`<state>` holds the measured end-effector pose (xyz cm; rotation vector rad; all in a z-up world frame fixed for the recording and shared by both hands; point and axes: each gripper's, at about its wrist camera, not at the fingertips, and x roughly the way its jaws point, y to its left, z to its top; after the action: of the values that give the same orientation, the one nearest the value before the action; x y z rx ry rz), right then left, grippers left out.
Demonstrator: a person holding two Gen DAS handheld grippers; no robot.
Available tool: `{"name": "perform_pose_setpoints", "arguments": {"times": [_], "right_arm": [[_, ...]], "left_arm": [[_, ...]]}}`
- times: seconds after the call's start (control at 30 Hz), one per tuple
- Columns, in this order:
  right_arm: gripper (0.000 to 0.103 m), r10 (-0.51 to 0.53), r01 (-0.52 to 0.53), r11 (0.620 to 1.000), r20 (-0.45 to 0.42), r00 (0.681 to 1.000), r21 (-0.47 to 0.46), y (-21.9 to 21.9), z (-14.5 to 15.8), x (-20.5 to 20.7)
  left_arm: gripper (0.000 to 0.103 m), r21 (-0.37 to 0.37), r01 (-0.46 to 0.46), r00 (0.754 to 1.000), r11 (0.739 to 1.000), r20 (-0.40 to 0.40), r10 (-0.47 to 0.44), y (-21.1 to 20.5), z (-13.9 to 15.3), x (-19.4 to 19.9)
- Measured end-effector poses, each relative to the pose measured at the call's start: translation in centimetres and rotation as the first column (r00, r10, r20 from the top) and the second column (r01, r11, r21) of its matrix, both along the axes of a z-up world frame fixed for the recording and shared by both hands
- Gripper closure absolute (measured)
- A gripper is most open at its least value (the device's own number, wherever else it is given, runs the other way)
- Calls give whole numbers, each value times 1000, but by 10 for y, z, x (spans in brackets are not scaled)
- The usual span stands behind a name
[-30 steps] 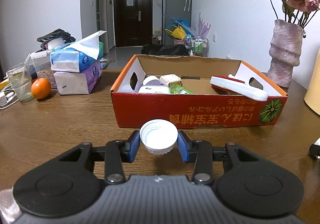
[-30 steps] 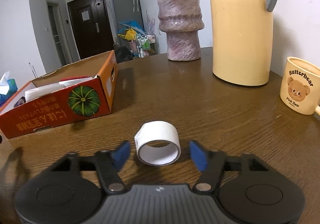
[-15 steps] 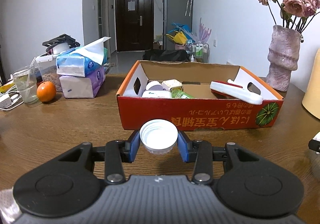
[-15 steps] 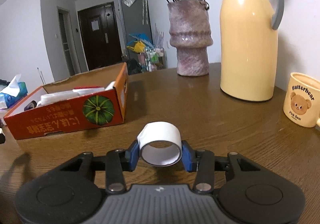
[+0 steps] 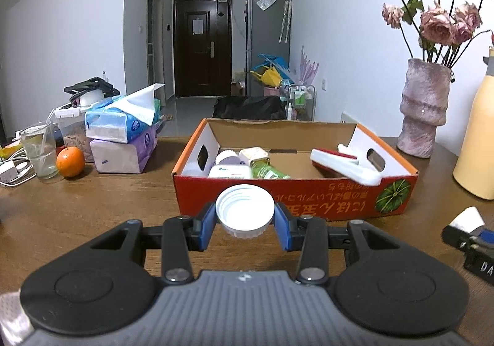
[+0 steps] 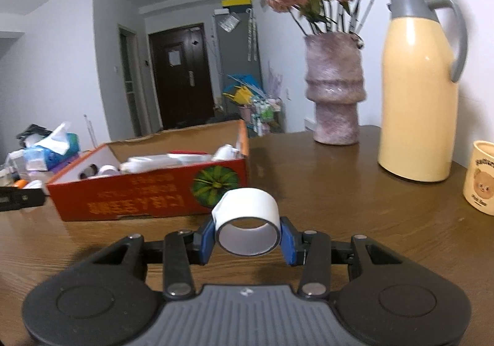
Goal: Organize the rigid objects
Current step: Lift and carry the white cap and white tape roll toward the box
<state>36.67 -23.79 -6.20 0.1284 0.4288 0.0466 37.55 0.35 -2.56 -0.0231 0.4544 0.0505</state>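
On a brown wooden table (image 5: pixel 92 201) in a lived-in flat, the left gripper (image 5: pixel 244 218) fills the lower half of its own view, pointing slightly downward toward a red cardboard box (image 5: pixel 296 196) at centre frame. Its blue pads are clamped on a white screw cap (image 5: pixel 244 210), held clear of the tabletop with its ribbed inside facing the camera. To the far left stand a glass (image 5: pixel 40 150), an orange (image 5: pixel 70 161) and stacked tissue packs (image 5: pixel 123 139); to the right of the box, a mauve vase (image 5: pixel 423 108) of dried roses. In the right wrist view, the box sits at left centre, and the right gripper (image 6: pixel 248 236), also tilted a little downward, has just closed its jaws onto a roll of white tape (image 6: pixel 247 221), lying on its side between the blue pads and lifted above the wood. Farther right stand the vase, a cream thermos jug (image 6: pixel 420 99) and a bear-printed mug (image 6: pixel 481 177) at the frame's edge.
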Motion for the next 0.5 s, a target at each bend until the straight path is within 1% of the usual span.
{"name": "perform_pose_setpoints", "arguments": {"times": [0.17,0.5], "right_arm": [[61,52,-52,999,35,998,1,18,9,-7],[61,116,-116,993,90,989,-3,42,27,-7]], "left_arm": [[62,-5,3,1000,1000,21,-3,-5,7,-1],[62,-33,7,998,999,56,-5,-13,20,5]]}}
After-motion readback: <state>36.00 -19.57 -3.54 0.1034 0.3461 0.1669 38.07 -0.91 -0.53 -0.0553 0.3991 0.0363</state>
